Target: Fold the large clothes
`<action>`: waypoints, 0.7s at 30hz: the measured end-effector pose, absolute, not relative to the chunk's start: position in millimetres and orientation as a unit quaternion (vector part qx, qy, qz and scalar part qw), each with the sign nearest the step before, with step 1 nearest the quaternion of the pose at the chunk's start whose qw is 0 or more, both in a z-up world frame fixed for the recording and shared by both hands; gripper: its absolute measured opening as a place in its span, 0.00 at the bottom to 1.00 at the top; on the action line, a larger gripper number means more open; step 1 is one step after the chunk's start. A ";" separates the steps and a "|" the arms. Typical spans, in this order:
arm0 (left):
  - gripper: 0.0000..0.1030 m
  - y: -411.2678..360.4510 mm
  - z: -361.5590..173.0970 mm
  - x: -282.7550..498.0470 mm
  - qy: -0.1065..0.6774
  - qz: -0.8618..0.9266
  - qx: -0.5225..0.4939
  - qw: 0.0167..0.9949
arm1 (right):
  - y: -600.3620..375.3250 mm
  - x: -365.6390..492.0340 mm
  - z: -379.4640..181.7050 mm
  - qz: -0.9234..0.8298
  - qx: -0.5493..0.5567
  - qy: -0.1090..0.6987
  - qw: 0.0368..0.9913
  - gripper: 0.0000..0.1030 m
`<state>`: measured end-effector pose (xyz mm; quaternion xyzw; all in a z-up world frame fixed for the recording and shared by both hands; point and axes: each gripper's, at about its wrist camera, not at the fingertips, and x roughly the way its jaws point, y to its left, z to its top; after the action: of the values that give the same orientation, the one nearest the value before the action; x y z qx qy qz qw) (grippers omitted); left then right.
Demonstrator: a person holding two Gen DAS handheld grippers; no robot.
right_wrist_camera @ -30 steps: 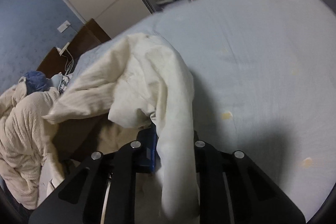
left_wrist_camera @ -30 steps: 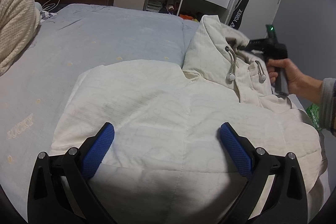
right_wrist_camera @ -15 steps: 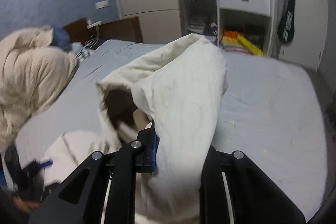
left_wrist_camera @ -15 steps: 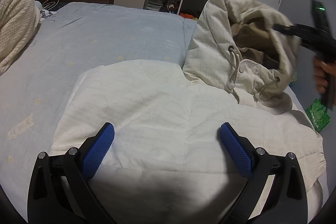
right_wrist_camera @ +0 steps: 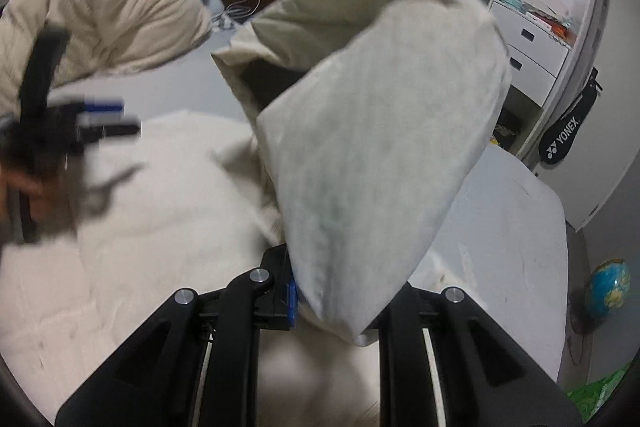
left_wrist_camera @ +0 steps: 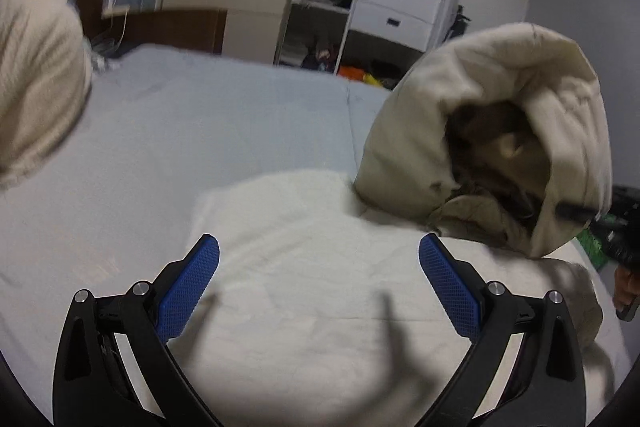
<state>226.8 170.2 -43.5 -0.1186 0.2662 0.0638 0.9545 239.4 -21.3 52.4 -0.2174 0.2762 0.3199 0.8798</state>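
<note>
We have the cream hoodie (left_wrist_camera: 320, 287) spread on the bed (left_wrist_camera: 224, 131), its hood (right_wrist_camera: 372, 131) lifted at two o'clock, pinched by our right gripper (right_wrist_camera: 320, 301). Our left gripper (left_wrist_camera: 319, 281) hovers spread wide, empty. Next, probably, we lay the hood onto the back. Bare sheet at eleven o'clock leaves room.

One cream hoodie (left_wrist_camera: 320, 287), one bed (left_wrist_camera: 200, 131), two drawers (left_wrist_camera: 396, 7), one globe (right_wrist_camera: 610, 287).
</note>
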 end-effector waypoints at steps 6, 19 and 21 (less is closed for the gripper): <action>0.94 140.7 16.7 242.6 0.239 -0.001 -0.049 0.970 | -28.1 219.6 39.1 0.315 -0.220 0.275 0.881 0.14; 0.13 93.8 60.3 360.1 0.306 -0.147 0.089 0.936 | -42.3 220.0 43.1 0.296 -0.216 0.279 0.887 0.14; 0.11 95.4 62.0 352.5 0.300 -0.162 0.073 0.937 | -46.0 220.9 44.8 0.289 -0.211 0.279 0.891 0.14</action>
<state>352.5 95.4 62.0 0.0728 0.2999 -0.1623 0.9372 220.9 -46.0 44.8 -0.2114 0.2792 0.2891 0.8909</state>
